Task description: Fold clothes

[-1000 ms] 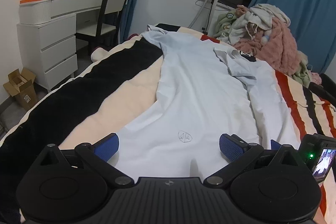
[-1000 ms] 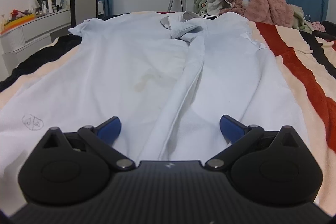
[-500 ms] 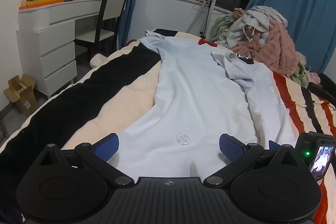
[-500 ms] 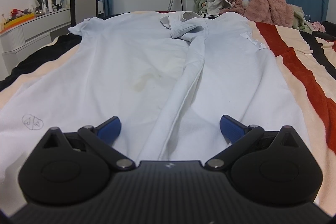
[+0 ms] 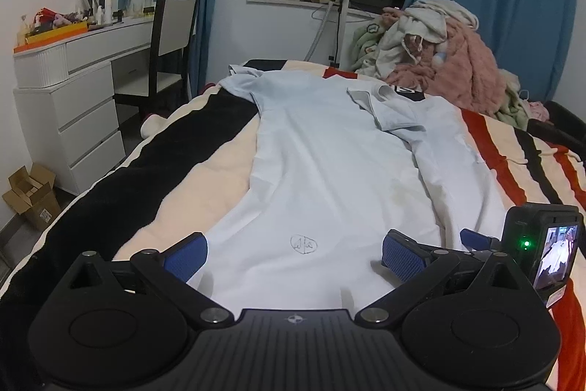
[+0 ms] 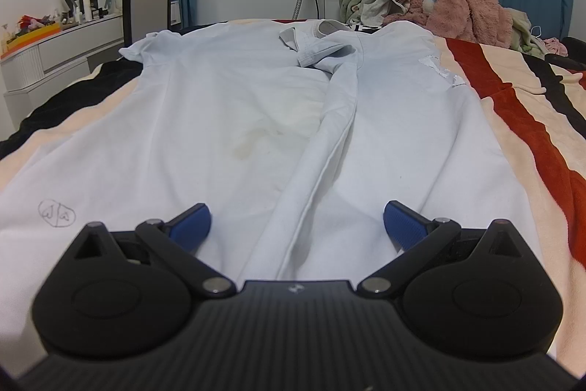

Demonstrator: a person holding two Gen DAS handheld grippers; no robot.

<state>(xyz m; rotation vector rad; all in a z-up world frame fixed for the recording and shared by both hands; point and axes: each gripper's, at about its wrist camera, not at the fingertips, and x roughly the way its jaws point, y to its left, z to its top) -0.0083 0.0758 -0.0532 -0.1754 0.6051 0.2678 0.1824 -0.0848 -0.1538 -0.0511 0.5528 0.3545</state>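
- While the pale blue shirt lies spread lengthwise on the striped blanket of the bed, one side of it is folded inward, so a long crease runs down its length and a short sleeve lies on top near the collar.
- A small inked mark sits on the shirt near its hem, and a faint yellowish stain shows just beside the crease.
- The left hand-held gripper hovers over the hem end of the shirt, its blue pads wide apart with nothing between them — the inked mark lies just ahead of it.
- The right hand-held gripper sits low over the same end of the shirt, fingers spread wide too, with the crease running between them.
- Beyond the shirt's collar, a heap of clothes — pink, white and green — rests at the far end of the bed.
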